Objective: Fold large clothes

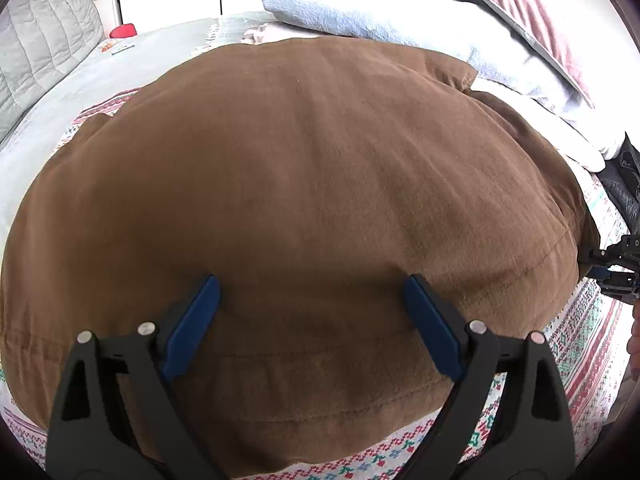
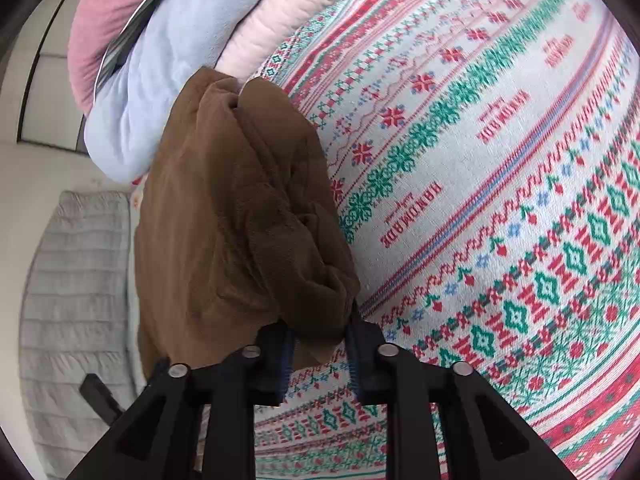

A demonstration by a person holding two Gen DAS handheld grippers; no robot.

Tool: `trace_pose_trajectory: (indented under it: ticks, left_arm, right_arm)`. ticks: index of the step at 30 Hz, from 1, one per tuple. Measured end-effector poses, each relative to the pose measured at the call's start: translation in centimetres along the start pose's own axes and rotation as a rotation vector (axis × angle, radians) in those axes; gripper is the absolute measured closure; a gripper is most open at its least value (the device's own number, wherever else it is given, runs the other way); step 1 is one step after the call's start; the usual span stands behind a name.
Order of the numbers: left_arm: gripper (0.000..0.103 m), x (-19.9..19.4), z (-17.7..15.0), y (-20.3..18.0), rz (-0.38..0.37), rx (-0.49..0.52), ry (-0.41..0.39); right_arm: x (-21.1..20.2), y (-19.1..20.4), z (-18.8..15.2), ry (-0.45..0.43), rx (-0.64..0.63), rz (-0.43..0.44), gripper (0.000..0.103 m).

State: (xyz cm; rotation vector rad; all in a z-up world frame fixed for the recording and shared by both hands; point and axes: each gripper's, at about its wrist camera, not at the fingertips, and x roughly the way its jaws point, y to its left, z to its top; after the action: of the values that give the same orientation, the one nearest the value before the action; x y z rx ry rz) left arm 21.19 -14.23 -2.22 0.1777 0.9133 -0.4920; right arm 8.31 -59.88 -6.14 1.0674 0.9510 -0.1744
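Left gripper hovers wide over the brown garment; right gripper pinches its edge (likely to lift a fold).

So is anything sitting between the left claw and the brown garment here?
Nothing visible. The left claw is open directly over the brown garment, its blue pads spread above bare cloth. The right claw is at the garment's edge, bunched cloth between its fingers.
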Motion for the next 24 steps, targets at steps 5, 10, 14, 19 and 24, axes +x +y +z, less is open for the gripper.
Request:
trace_pose_trajectory:
  ticks: [5, 10, 14, 19, 24]
  left_arm:
    - [0.01, -0.3, 0.1, 0.2, -0.016, -0.008, -0.006]
    - [0.01, -0.3, 0.5, 0.3, -0.025, -0.004, -0.005]
    - [0.01, -1.2, 1.5, 0.9, -0.029, 0.006, -0.015]
    - [0.01, -0.8, 5.6, 2.5, -0.019, -0.043, -0.011]
    - [0.01, 3.2, 11.8, 2.1, 0.076, -0.011, 0.054]
  right_arm:
    - [-1.2, 2.2, -3.0, 0.057, -0.102, 0.008, 0.045]
    - [1.0, 2.1, -4.5, 0.113, -0.024, 0.051, 0.041]
    - [0.4, 0.7, -3.3, 0.062, 0.065, 0.105, 0.038]
    - [-0.6, -0.2, -3.1, 0.005, 0.121, 0.103, 0.033]
    - [0.6, 0.8, -4.2, 0.069, 0.094, 0.139, 0.032]
